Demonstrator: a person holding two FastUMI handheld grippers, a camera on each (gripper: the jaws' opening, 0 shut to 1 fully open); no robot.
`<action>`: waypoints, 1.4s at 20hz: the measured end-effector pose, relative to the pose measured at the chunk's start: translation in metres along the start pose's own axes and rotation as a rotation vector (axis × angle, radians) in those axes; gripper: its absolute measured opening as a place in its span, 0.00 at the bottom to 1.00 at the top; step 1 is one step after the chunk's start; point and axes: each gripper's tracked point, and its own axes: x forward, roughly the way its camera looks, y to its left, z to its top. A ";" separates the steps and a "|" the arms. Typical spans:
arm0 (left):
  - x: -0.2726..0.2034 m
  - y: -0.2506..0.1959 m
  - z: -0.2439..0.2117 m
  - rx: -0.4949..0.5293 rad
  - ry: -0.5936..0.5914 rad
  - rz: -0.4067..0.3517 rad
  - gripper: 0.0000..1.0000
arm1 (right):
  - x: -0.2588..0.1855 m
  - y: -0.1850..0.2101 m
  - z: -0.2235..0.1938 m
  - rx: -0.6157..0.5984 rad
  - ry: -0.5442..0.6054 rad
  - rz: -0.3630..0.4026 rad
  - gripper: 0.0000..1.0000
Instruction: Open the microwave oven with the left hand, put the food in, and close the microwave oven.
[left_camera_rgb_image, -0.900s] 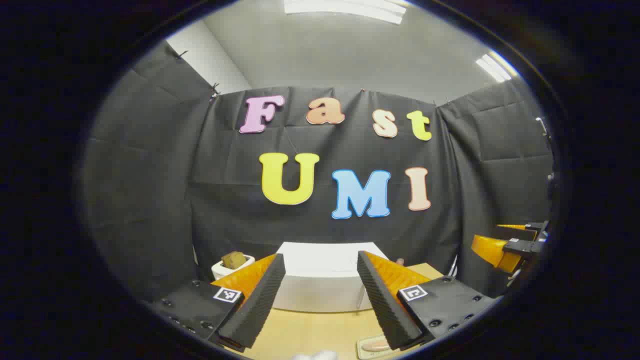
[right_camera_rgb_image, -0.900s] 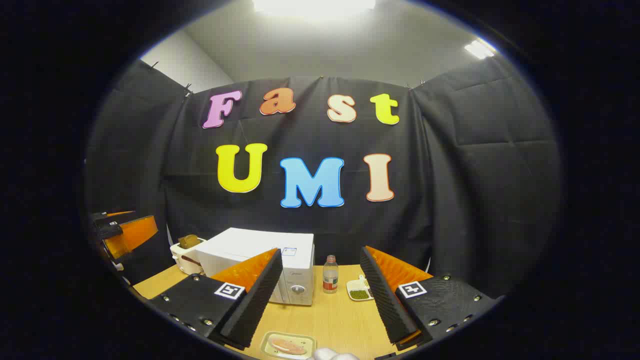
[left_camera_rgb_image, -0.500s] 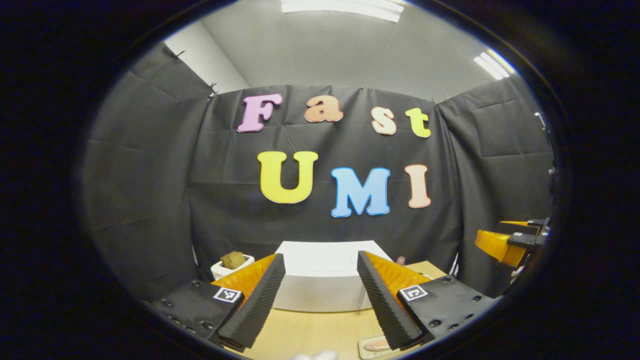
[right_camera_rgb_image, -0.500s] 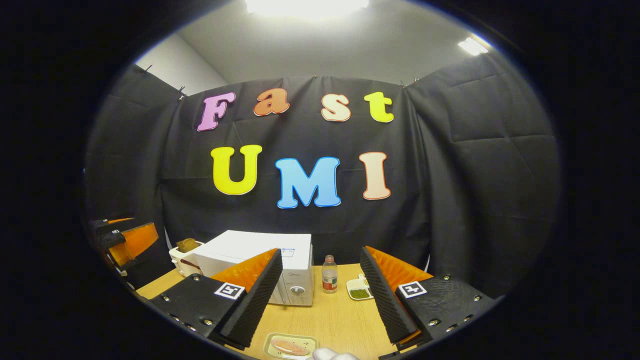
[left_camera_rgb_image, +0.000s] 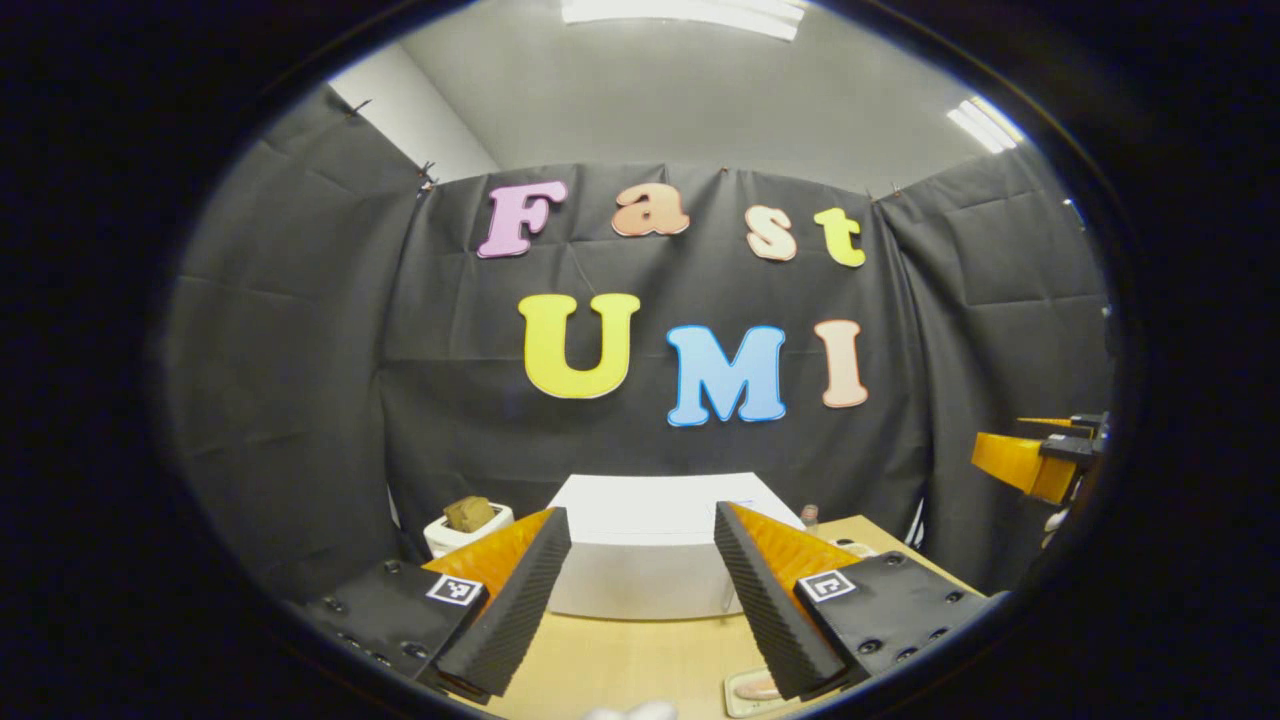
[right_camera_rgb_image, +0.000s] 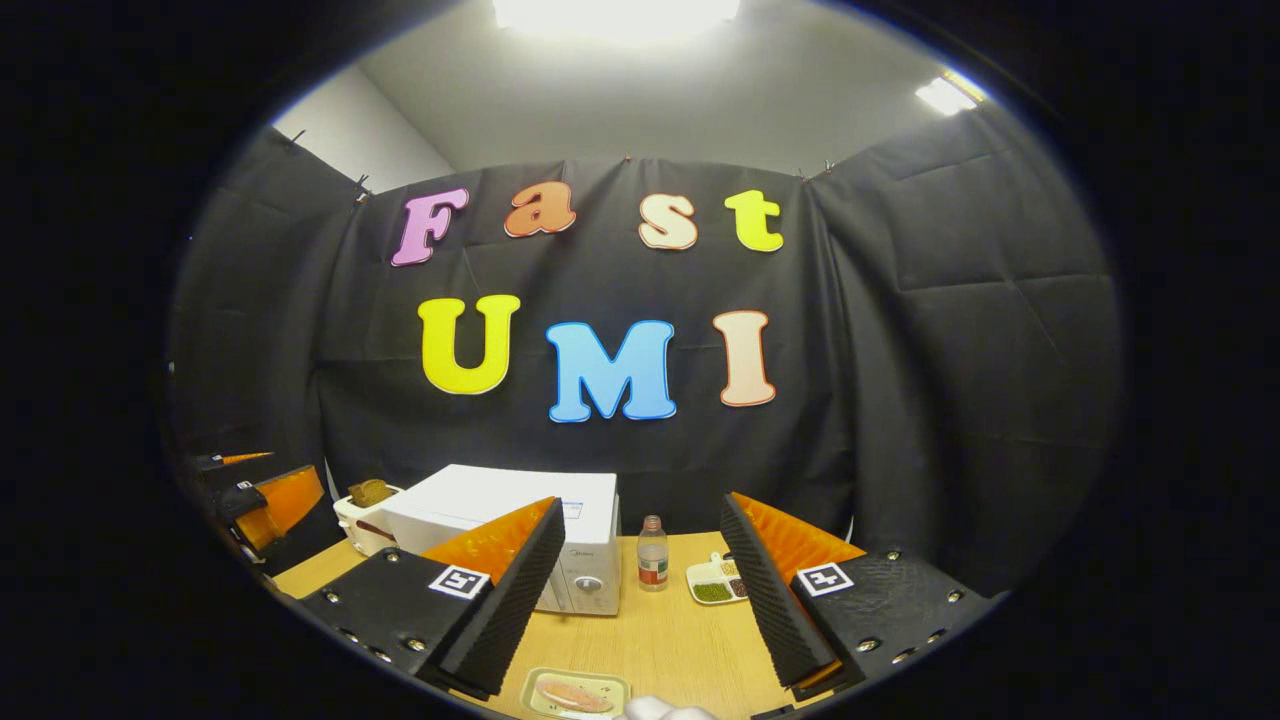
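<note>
The microwave (right_camera_rgb_image: 520, 520) has drifted slightly leftward as the right gripper (right_camera_rgb_image: 640, 600) turned.

No readable text (labels too small).

The right gripper (right_camera_rgb_image: 640, 610) is spread open at the bottom of the frame. Between its fingers stand a white microwave oven (right_camera_rgb_image: 500, 515) and a small bottle (right_camera_rgb_image: 652, 552); a food tray (right_camera_rgb_image: 575, 693) lies at the bottom edge.

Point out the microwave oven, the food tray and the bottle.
microwave oven (right_camera_rgb_image: 500, 497): right gripper view, on its white top.
food tray (right_camera_rgb_image: 612, 683): right gripper view, on its rim.
bottle (right_camera_rgb_image: 652, 555): right gripper view, on its body.
</note>
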 end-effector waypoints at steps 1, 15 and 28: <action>0.002 -0.001 -0.006 -0.009 0.008 -0.006 0.98 | 0.001 -0.003 -0.001 -0.017 0.009 -0.004 0.96; 0.108 -0.125 -0.186 0.011 0.095 -0.158 0.98 | 0.009 -0.046 0.019 -0.012 0.049 -0.072 0.96; 0.241 -0.172 -0.288 -0.005 0.129 -0.133 0.99 | 0.035 -0.079 -0.028 -0.117 0.165 -0.128 0.96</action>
